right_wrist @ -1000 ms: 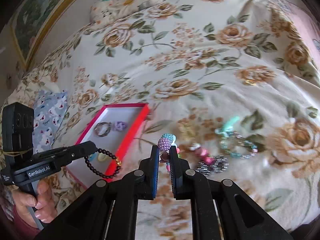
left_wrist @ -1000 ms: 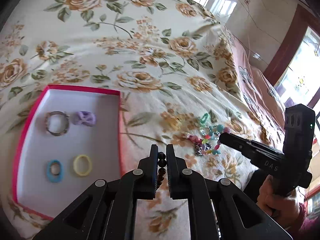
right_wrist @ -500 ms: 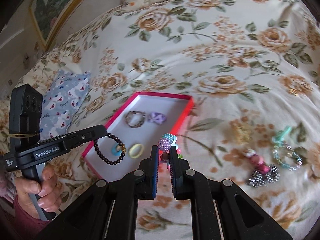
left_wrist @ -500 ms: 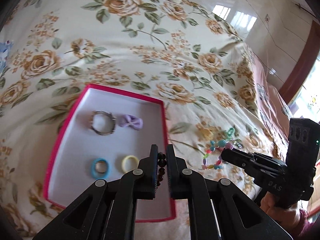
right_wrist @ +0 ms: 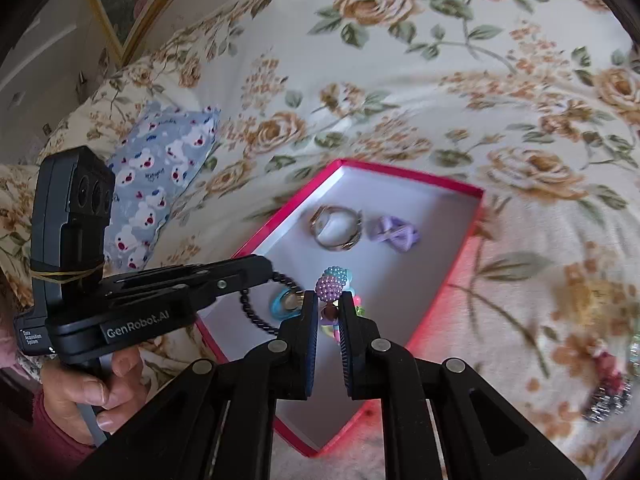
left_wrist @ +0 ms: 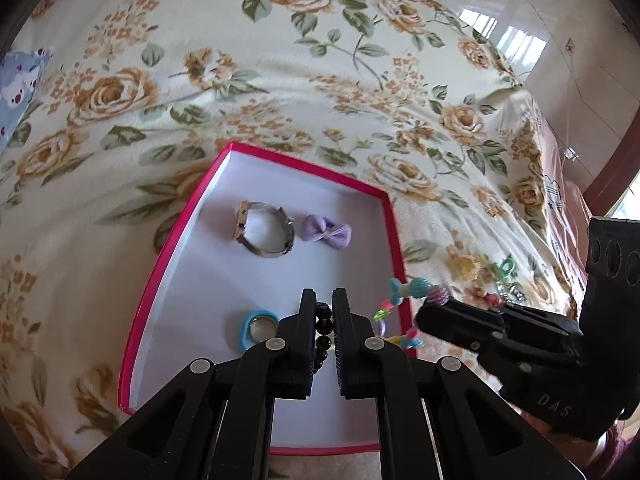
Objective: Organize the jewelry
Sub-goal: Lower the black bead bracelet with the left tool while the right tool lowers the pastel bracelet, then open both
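A pink-rimmed white box (left_wrist: 188,216) (right_wrist: 404,174) lies on the floral bedspread. In it are a metal bracelet (left_wrist: 264,232) (right_wrist: 336,226), a purple bow (left_wrist: 326,234) (right_wrist: 394,234) and a blue ring (left_wrist: 256,328) (right_wrist: 282,304). My left gripper (left_wrist: 323,300) (right_wrist: 272,270) is shut on a dark bead bracelet (left_wrist: 323,328) (right_wrist: 256,312) and holds it over the box's near half. My right gripper (right_wrist: 329,300) (left_wrist: 420,316) is shut on a colourful bead bracelet (right_wrist: 332,284) (left_wrist: 404,292) over the box's right edge.
More jewelry lies on the bedspread right of the box: a teal clip (left_wrist: 506,268), a silver chain piece (right_wrist: 608,398) and pink beads (right_wrist: 604,360). A blue bear-print pillow (right_wrist: 160,168) lies left of the box.
Both grippers have moved left from the loose jewelry to over the box, each still holding its bracelet. The yellow ring is now hidden behind the fingers.
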`<state>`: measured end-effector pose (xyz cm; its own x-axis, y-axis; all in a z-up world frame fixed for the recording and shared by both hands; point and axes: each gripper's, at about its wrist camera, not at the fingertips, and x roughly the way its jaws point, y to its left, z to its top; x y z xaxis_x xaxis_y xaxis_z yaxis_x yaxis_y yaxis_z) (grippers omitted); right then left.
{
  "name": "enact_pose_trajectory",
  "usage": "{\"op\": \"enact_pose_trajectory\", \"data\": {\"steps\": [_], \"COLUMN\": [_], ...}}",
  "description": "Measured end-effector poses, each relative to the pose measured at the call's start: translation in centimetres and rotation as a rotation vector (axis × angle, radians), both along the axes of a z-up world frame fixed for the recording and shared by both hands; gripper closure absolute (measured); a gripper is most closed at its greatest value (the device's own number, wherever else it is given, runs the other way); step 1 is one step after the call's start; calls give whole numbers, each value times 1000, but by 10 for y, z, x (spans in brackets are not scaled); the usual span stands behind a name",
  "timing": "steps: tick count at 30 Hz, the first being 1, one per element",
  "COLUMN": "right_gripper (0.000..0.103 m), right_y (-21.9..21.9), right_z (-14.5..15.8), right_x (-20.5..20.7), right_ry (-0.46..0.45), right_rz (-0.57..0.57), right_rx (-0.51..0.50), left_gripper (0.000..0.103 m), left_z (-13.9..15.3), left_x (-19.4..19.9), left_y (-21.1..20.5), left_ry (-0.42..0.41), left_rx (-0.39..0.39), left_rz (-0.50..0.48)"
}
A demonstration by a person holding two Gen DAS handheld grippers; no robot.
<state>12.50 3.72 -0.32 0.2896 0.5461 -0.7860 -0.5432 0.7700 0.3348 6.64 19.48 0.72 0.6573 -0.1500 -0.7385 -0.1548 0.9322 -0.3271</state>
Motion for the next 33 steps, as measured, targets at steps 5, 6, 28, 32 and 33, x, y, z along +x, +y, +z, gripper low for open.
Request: {"op": "enact_pose_trajectory", "data": {"steps": [5, 6, 28, 32, 33], "right_gripper": [93, 93, 89, 89, 90], "right_y": [17, 18, 24, 25, 26], "right_z": [-22, -25, -68, -69, -69], "right_x": [4, 6, 27, 27, 27], "right_ry": [41, 48, 72, 65, 64], "right_rz": [35, 37, 30, 32, 33], "right_rx": [-16, -19, -153, -161, -162], "left_gripper": [96, 96, 96, 96, 96], "left_z": [-15, -18, -58, -58, -58], "left_x": [10, 13, 36, 36, 36], "left_y": [14, 18, 30, 29, 29], "left_ry": [32, 38, 139, 138, 138], "left_rx": [3, 4, 105, 110, 110], "left_rz": [35, 45, 125, 122, 123]}}
